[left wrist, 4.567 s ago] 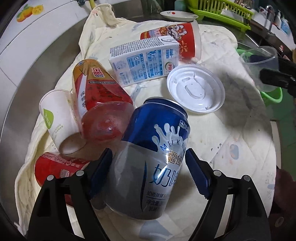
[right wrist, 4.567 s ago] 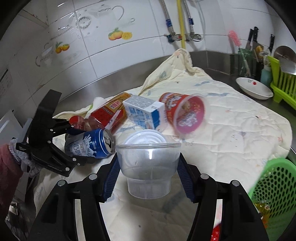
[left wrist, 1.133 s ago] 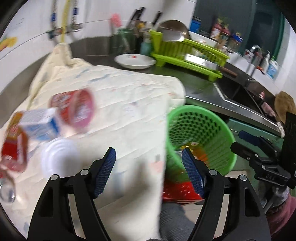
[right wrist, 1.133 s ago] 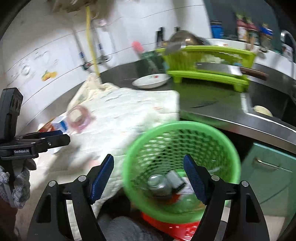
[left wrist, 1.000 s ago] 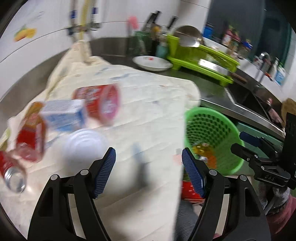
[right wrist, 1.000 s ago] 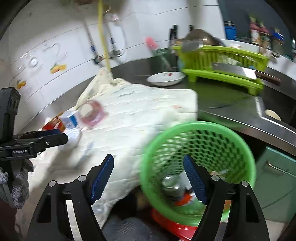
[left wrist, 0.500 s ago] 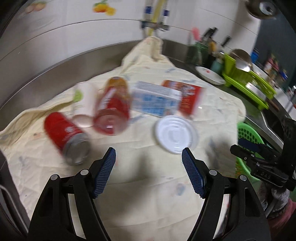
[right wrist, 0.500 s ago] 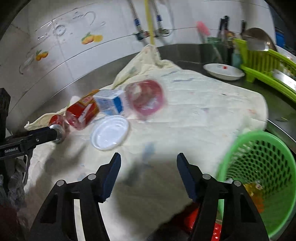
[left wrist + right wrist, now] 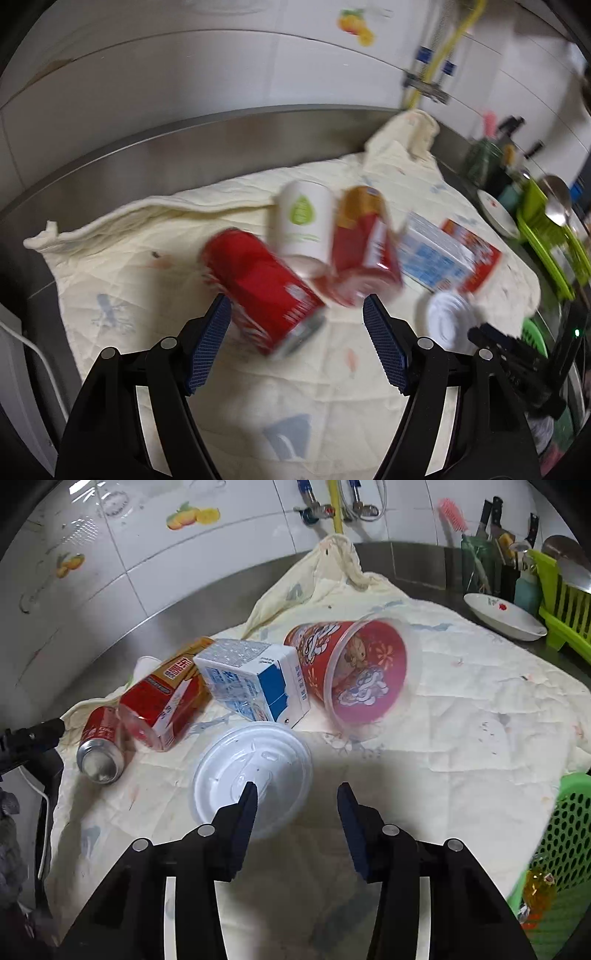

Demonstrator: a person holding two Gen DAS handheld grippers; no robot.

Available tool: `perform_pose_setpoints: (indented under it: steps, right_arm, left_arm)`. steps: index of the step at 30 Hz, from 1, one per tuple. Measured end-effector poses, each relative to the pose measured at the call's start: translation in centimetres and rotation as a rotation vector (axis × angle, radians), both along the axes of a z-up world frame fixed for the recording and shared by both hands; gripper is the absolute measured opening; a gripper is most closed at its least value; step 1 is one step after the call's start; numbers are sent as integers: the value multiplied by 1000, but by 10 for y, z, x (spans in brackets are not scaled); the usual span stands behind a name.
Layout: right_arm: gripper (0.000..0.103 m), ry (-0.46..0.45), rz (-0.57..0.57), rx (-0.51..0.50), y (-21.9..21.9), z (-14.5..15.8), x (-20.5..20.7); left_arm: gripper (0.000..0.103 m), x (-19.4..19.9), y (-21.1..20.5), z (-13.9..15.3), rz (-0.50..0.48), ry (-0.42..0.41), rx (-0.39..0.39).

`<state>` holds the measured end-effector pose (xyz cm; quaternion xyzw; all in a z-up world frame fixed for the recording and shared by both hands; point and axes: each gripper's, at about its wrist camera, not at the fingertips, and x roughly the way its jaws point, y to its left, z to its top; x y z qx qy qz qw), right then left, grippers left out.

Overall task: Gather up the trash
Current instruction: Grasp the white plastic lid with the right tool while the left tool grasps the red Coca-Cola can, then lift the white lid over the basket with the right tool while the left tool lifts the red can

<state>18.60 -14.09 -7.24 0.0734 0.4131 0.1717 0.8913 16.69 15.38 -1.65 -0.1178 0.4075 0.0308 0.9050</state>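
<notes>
Trash lies on a cream cloth [image 9: 461,716]. A red can [image 9: 262,288] lies on its side just ahead of my open, empty left gripper [image 9: 297,349]; it also shows in the right wrist view [image 9: 99,744]. Behind it are a white paper cup [image 9: 304,227], a red-orange carton [image 9: 364,258], a blue-white milk carton [image 9: 251,683] and a red printed cup [image 9: 354,675]. A white plastic lid [image 9: 251,775] lies flat just ahead-left of my open, empty right gripper [image 9: 297,812]. The green basket [image 9: 561,849] sits at the far right.
A steel counter and tiled wall [image 9: 147,554] run behind the cloth. A white dish [image 9: 502,616], a green dish rack [image 9: 561,602] and a knife holder [image 9: 491,554] stand at the back right. The right gripper's body shows in the left wrist view [image 9: 524,358].
Both grippers were holding trash earlier, a can in the left and a clear cup in the right, and are now empty. Both have swung from the basket back over the cloth toward the trash.
</notes>
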Motion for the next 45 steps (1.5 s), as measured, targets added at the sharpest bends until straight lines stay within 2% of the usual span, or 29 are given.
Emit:
perform_pose_setpoints:
  steps: [4,7,10,12,18,26,34,38,42,45]
  right_arm:
    - [36,17,-6,6,4,-6,10]
    - [25,35,8,4,8,-11,15]
    - [21,28,11,-6,11,-13,14]
    - [10,21,10,2,10,-11,13]
    - [9,12,8,9,6,-10,10]
    - [8,-11,15,3,3,-9,4]
    - [7,-27,25,14,0,-3,-9]
    - [7,-33,32,20,-2,-1,-17]
    - [7,-36,32,15,-3,0,-23]
    - [7,-34,31,22,-5,1,-26]
  left_arm:
    - [73,12,20,-5,76,31,-38]
    - [76,23,32,-12,135,67,-71]
    - [76,34,41,-20,179,105,-106]
    - [77,40,43,-23,202,120,-106]
    - [77,53,47,-39,269,177,-181]
    - [77,65,43,-54,316,213,-194]
    - [77,64,50,-62,354,214,-246]
    - [77,64,53,-66,344,216,-269]
    - [73,63,49,-66,310,236,-246]
    - [73,62,40,-63,279,264,-198]
